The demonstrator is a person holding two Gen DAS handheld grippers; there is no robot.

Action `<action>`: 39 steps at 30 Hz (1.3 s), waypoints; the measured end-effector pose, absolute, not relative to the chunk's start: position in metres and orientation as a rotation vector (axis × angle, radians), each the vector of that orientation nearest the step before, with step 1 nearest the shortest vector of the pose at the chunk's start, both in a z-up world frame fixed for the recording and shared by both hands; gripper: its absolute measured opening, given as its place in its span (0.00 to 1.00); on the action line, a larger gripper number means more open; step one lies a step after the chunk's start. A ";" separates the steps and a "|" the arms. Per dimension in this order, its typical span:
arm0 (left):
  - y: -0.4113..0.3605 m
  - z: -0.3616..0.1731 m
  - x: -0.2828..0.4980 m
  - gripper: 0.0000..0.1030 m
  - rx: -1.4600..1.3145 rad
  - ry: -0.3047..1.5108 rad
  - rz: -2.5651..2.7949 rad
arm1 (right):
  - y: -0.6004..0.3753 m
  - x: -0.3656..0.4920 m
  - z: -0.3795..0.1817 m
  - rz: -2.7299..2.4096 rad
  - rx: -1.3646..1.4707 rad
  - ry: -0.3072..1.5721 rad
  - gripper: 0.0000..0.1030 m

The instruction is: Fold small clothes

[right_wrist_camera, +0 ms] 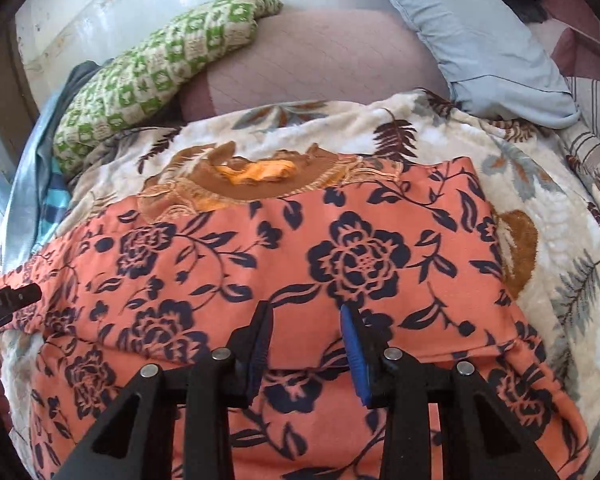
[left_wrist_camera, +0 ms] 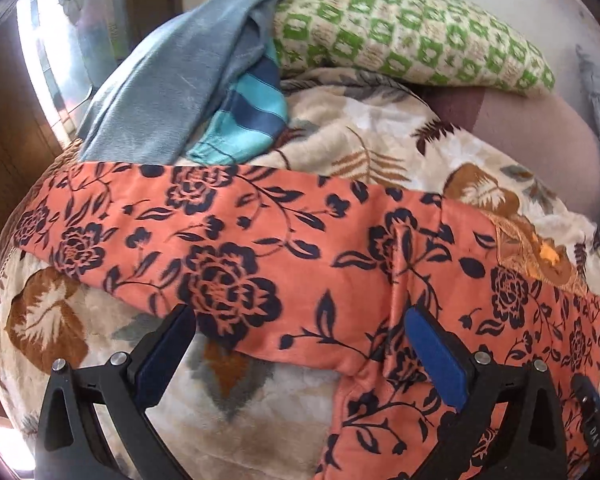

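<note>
An orange garment with dark blue flowers [left_wrist_camera: 300,240] lies spread on a leaf-patterned blanket [left_wrist_camera: 360,140]. It also fills the right wrist view [right_wrist_camera: 260,264], with a brown embroidered neckline [right_wrist_camera: 260,188] at its far edge. My left gripper [left_wrist_camera: 300,316] is open wide, its fingers over the garment's near edge by a sleeve. My right gripper [right_wrist_camera: 306,312] is partly open, its blue pads [right_wrist_camera: 354,344] hovering over the garment's body. Neither holds cloth. The left gripper's tip [right_wrist_camera: 12,300] shows at the left edge of the right wrist view.
A pile of grey-blue cloth [left_wrist_camera: 172,80] and teal striped cloth [left_wrist_camera: 248,120] lies at the far left. A green-patterned pillow [left_wrist_camera: 412,36] lies behind. A light blue pillow [right_wrist_camera: 480,40] is at the far right. A white wall [right_wrist_camera: 120,12] bounds the bed.
</note>
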State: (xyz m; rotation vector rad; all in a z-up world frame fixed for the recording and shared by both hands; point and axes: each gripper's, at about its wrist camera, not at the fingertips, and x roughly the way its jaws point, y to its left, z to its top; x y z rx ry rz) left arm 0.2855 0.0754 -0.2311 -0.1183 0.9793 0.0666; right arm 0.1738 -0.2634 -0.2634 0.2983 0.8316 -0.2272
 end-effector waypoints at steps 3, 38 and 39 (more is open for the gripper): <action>0.121 -0.221 0.285 1.00 -0.210 0.959 0.143 | -0.230 0.175 -0.261 -0.156 0.320 0.819 0.37; 0.371 -0.309 0.279 0.30 -1.380 0.769 0.070 | -0.151 0.188 -0.300 -0.028 0.258 0.855 0.44; 0.372 -0.309 0.277 0.36 -1.396 0.752 0.082 | -0.152 0.188 -0.300 -0.025 0.265 0.853 0.45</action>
